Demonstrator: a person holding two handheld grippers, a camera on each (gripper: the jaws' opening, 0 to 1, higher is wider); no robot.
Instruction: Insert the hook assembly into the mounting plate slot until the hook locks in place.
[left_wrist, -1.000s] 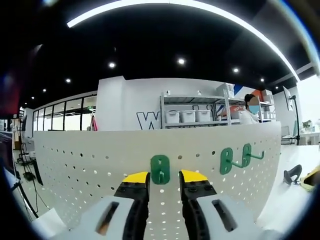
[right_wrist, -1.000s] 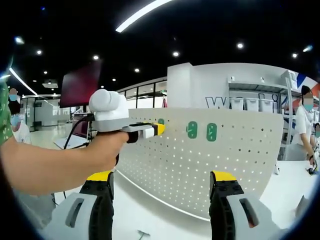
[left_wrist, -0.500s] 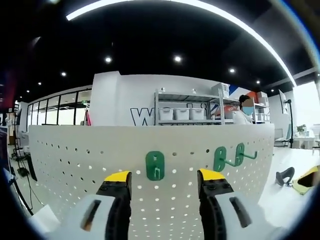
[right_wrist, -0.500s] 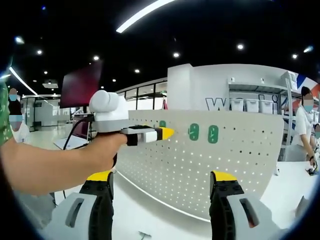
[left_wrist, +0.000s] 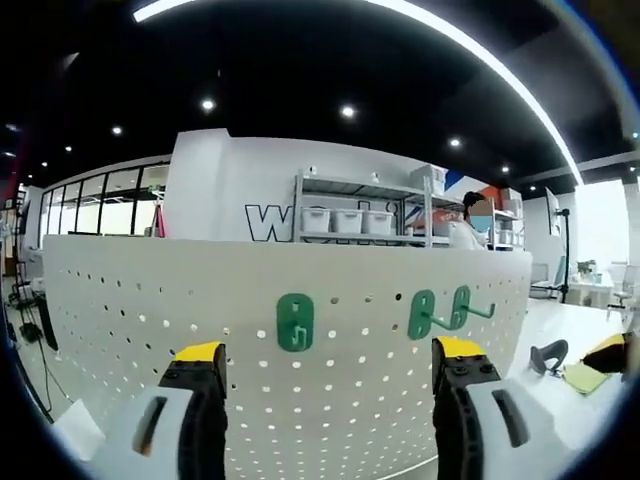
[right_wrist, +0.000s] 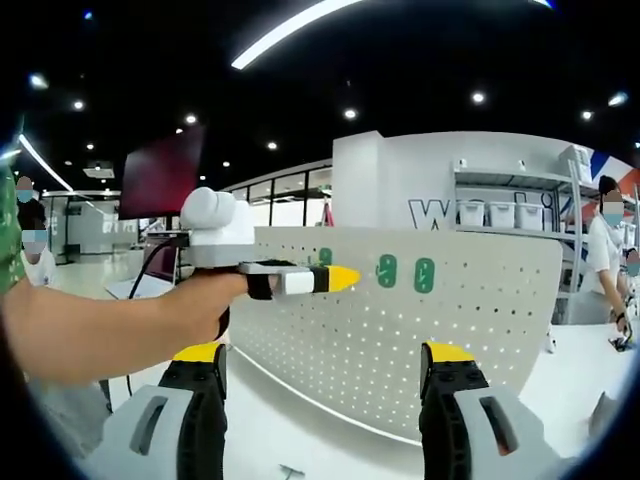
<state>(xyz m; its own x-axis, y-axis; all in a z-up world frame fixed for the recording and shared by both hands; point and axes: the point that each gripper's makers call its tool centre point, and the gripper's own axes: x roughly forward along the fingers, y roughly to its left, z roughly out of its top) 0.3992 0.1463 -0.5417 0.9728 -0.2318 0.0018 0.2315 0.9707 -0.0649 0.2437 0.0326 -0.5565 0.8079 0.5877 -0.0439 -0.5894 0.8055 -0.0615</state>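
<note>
A white pegboard mounting plate (left_wrist: 150, 310) stands upright across the left gripper view. A green hook assembly (left_wrist: 295, 322) sits on it, straight ahead between my left gripper's (left_wrist: 328, 352) wide-open yellow-tipped jaws and apart from both. Two more green hooks (left_wrist: 422, 314) hang to its right. In the right gripper view a hand holds the left gripper (right_wrist: 345, 278) level in front of the pegboard (right_wrist: 450, 330), near the green hooks (right_wrist: 386, 271). My right gripper (right_wrist: 323, 352) is open and holds nothing, well back from the board.
Behind the board stands a metal shelf with white bins (left_wrist: 345, 220). A person (right_wrist: 605, 250) is at the right. A dark object (left_wrist: 548, 355) and a yellow one (left_wrist: 608, 350) lie on the white table to the right. A monitor (right_wrist: 160, 170) hangs at the left.
My left gripper's jaws have spread from close around the green hook to wide open and have drawn back a little. The hook stays on the board. The right gripper has not moved.
</note>
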